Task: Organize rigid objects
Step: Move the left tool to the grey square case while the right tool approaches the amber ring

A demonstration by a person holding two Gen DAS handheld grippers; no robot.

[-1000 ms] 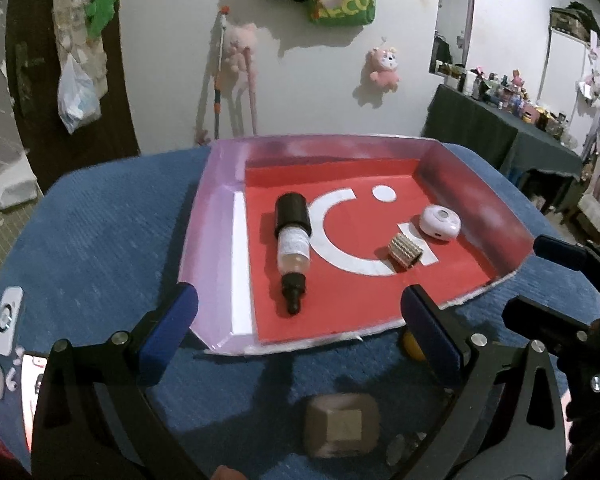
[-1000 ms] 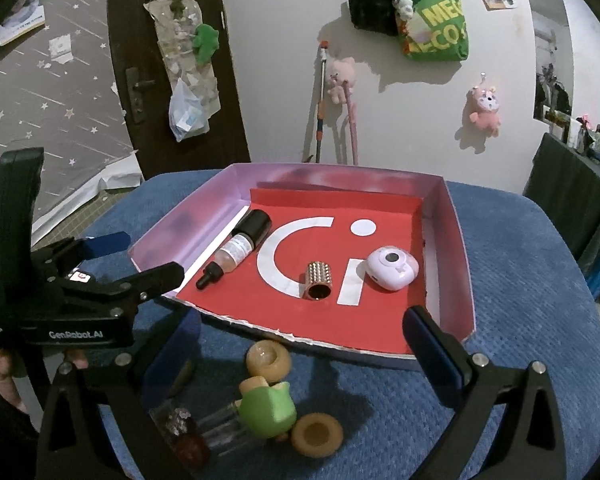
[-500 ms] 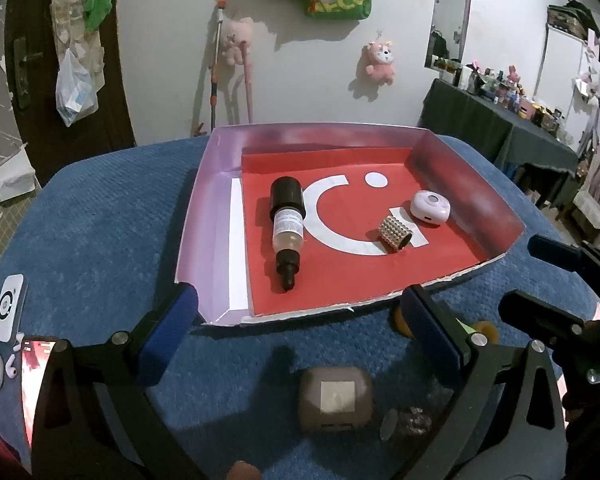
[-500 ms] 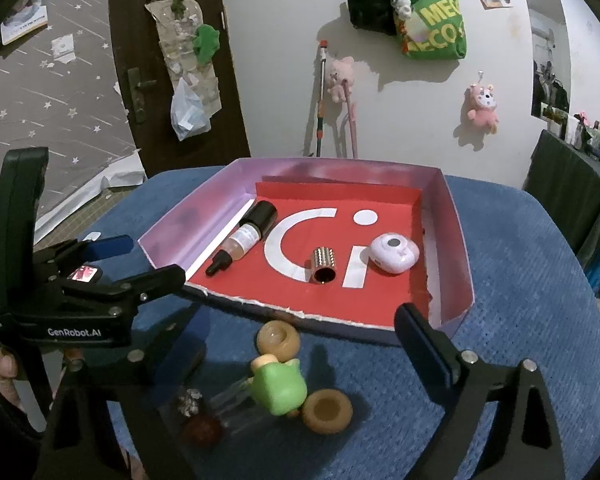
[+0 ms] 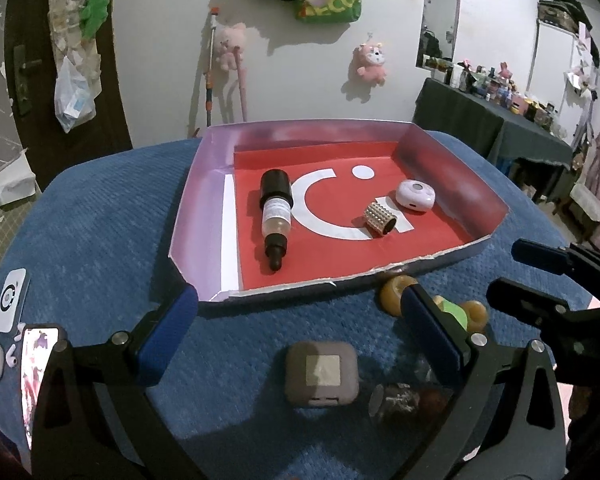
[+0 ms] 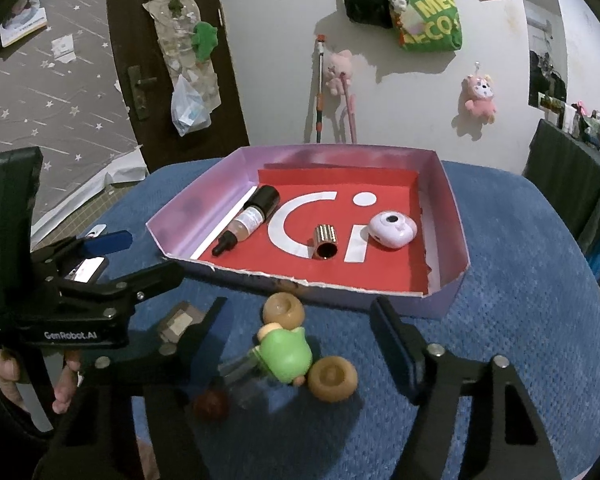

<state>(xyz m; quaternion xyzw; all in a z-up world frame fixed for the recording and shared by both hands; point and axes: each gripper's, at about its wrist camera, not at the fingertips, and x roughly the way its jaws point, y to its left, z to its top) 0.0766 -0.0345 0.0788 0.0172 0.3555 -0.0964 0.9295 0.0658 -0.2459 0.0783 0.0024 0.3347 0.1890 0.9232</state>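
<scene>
A blue textured cloth point(image 6: 520, 280) covers the work surface. On it sits a shallow lilac-walled tray point(image 6: 456, 216) with a red liner printed with large white characters reading "Ci". Inside the tray lie a dropper bottle point(image 6: 247, 222) with a black cap and a white label whose print is too small to read, a gold ribbed cylinder point(image 6: 325, 242) lying on its side, and a small white rounded case point(image 6: 392, 229) near the right wall.

On the far wall hangs a green bag point(image 6: 430, 16); only the partial lettering "ME" over "CO" is legible.

The left gripper point(image 5: 300, 326) has its jaws wide with nothing between the pads; a grey square case point(image 5: 321, 373) lies on the cloth just beyond them. In the right wrist view, its body carries the marking "GenRobot.AI".

The right gripper point(image 6: 304, 344) has its jaws closing around a green toy figure point(image 6: 286, 354) with two tan wheel-like ends, on the cloth in front of the tray; the pads do not yet touch it. A small dark red piece point(image 6: 210, 406) lies beside it.

At the left edge, a phone point(image 5: 36, 356) shows a lit screen.
</scene>
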